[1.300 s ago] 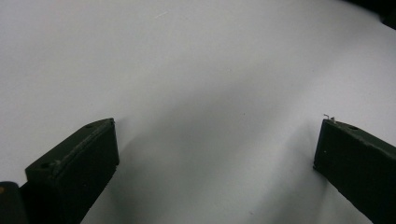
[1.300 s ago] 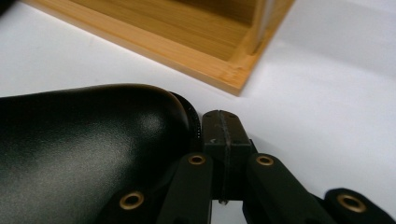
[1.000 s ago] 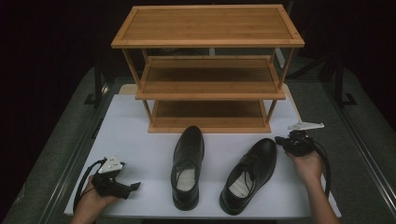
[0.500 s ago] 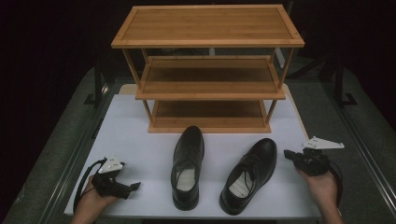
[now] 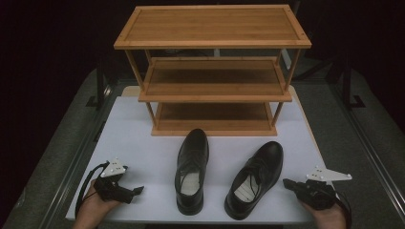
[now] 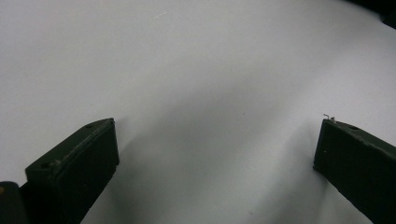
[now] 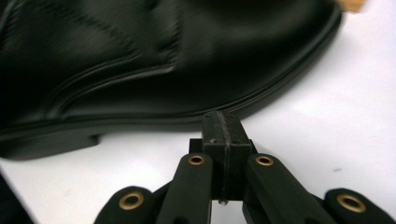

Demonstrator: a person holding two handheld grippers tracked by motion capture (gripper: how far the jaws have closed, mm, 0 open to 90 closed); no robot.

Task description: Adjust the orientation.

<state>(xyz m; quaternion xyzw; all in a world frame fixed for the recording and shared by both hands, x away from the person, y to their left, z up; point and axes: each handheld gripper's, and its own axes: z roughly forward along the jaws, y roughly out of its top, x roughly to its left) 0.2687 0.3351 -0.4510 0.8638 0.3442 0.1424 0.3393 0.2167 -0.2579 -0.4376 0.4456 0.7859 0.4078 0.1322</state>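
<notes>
Two black leather shoes stand on the white table top (image 5: 143, 138): the left shoe (image 5: 192, 167) points straight away, the right shoe (image 5: 255, 175) is angled toward the far right. A three-tier bamboo shoe rack (image 5: 212, 71) stands behind them with bare shelves. My right gripper (image 5: 288, 183) lies low at the front right, jaws shut with nothing between them, tips pointing at the right shoe's side (image 7: 163, 70) a short way off. My left gripper (image 5: 136, 191) rests at the front left, jaws open over bare table (image 6: 210, 93).
The table's front edge (image 5: 200, 223) runs just before both hands. Dark metal frame rails (image 5: 367, 138) flank the table on both sides. Bare white surface lies between the left gripper and the left shoe.
My right gripper has drawn back toward the front edge and dropped lower beside the right shoe's heel. The left gripper has stayed put.
</notes>
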